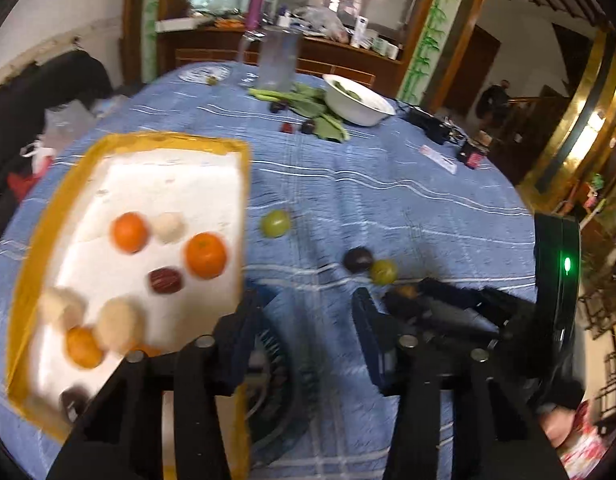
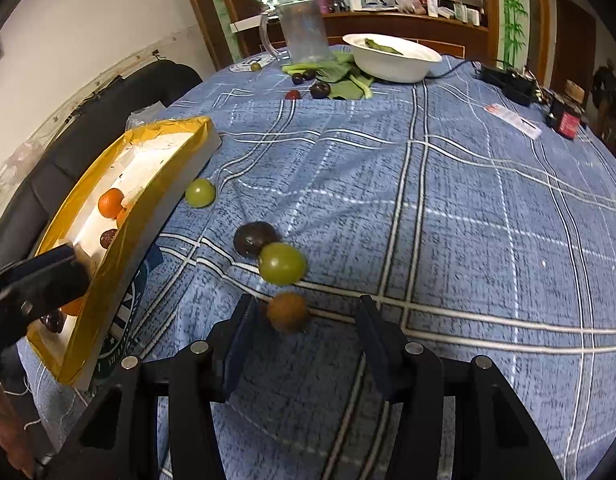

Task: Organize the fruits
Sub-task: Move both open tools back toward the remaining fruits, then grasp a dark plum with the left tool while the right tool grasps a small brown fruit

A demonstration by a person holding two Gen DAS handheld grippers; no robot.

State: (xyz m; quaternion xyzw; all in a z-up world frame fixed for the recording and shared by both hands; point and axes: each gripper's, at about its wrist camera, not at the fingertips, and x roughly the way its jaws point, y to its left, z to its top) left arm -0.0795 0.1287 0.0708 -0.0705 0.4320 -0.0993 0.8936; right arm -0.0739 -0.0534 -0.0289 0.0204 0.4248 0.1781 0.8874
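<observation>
A yellow-rimmed white tray [image 1: 140, 140] [image 2: 120, 240] lies on the blue checked tablecloth and holds several fruits: oranges [image 1: 206, 255], pale round fruits [image 1: 120, 324] and a dark red date [image 1: 166, 281]. Loose on the cloth are a green grape [image 1: 275, 223] [image 2: 200, 193], a dark plum [image 1: 358, 260] [image 2: 254, 239], a second green grape [image 1: 383, 272] [image 2: 282, 263] and a small brown round fruit [image 2: 288, 312]. My left gripper [image 1: 304, 312] is open and empty beside the tray's right edge. My right gripper [image 2: 304, 316] is open, with the brown fruit between its fingers, near the left one.
At the far side stand a clear plastic jug [image 2: 302, 30], a white bowl [image 2: 392, 58] with greens, leafy vegetables [image 2: 344, 80] and more dark fruits [image 2: 320, 89]. Black electronics and cables [image 2: 512, 80] lie at the far right. A dark sofa [image 2: 108, 112] sits left of the table.
</observation>
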